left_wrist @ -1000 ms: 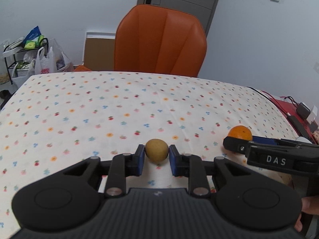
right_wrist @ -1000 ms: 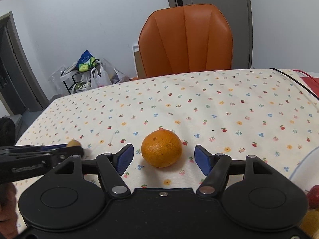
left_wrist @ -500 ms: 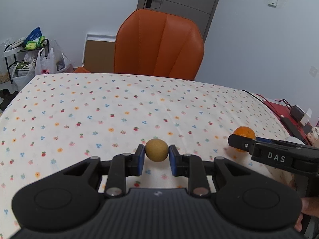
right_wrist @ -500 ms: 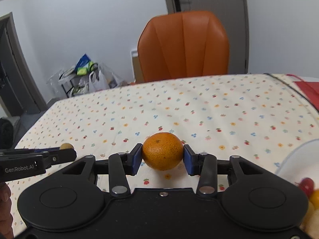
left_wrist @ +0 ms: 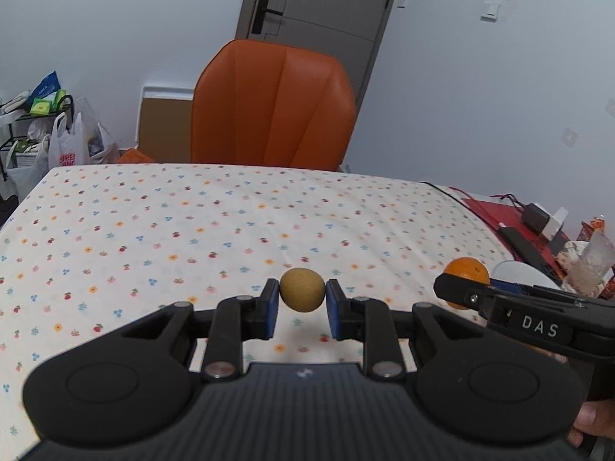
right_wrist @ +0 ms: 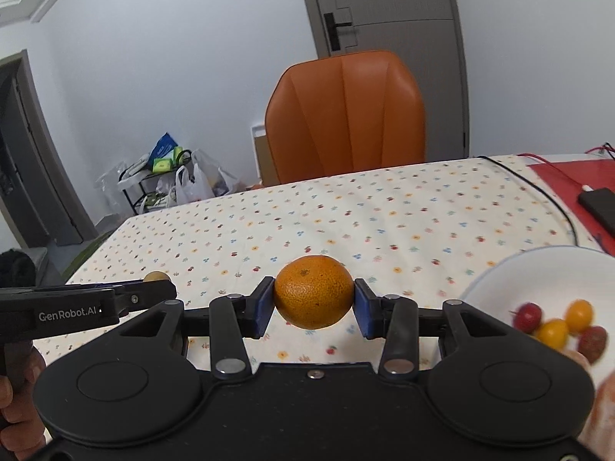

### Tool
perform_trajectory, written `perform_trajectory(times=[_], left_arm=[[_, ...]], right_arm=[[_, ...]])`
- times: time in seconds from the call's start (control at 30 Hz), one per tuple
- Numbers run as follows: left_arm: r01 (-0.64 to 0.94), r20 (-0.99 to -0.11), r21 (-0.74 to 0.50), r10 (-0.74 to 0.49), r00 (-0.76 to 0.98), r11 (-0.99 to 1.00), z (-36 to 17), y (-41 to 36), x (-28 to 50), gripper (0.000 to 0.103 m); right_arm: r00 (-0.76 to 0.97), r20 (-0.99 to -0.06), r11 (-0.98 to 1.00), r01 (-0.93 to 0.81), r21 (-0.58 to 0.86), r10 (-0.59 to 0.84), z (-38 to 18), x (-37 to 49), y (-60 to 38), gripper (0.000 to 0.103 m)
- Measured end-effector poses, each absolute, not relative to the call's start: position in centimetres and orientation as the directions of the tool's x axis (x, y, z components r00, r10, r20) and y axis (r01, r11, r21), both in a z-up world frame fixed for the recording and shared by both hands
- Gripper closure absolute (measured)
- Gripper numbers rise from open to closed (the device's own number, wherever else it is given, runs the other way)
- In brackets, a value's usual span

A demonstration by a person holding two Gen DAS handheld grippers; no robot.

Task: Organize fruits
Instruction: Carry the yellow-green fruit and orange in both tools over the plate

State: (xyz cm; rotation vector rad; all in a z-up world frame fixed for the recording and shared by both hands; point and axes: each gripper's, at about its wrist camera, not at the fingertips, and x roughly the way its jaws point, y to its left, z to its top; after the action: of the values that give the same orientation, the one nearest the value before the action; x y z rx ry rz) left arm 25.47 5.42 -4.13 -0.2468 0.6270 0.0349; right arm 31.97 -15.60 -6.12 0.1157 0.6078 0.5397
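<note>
Left gripper (left_wrist: 301, 305): my fingers (left_wrist: 269, 309) are clenched on the small brown fruit (left_wrist: 301, 294); blue flat pads on black matte linkage arms; ribbed grey housing below
Small brown fruit: round, dull tan, finely rough skin; held between the pads, raised clear of the bench (left_wrist: 153, 230); seen in the right wrist view as a tan dome (right_wrist: 156, 276) behind the left gripper's tip
Right gripper (right_wrist: 313, 309): my fingers (right_wrist: 363, 313) are clenched on the orange (right_wrist: 313, 291); same blue pads and black arms
Orange: slightly flattened sphere, pitted glossy peel with dark specks; gripped at both sides, raised above the bench, just left of the bowl (right_wrist: 538, 269); in the left wrist view it (left_wrist: 467, 269) shows behind the right gripper's tip
Bowl: white, smooth, round rim; at my right on the bench; holds small red and yellow round fruits (right_wrist: 553, 332), blurred
Bench: covered by a cream cloth printed with small fruit and flower motifs in red, orange and blue
Writing: "DAS" (left_wrist: 539, 327) in white on the right gripper's side; "GenRobot.AI" (right_wrist: 69, 315) in white on the left gripper's side
Chair (left_wrist: 273, 103): orange, smooth padded back with stitched panels; beyond the far bench edge
Door (right_wrist: 384, 7): grey, flat panel, black lever handle
Red mat (right_wrist: 569, 176): flat, at the bench's right side; a dark slab device lies on it
</note>
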Motion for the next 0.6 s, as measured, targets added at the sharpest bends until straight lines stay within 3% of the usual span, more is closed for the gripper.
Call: perform_trajectory(times=[0.6], left_arm=[[0.032, -0.544, -0.239, -0.161, 0.824, 0.971, -3.0, -1.2, 24.4, 0.079]], right_arm=[[0.778, -0.468, 0.905, -0.319, 0.282, 0.42, -4.8, 28.3, -24.4, 0.062]])
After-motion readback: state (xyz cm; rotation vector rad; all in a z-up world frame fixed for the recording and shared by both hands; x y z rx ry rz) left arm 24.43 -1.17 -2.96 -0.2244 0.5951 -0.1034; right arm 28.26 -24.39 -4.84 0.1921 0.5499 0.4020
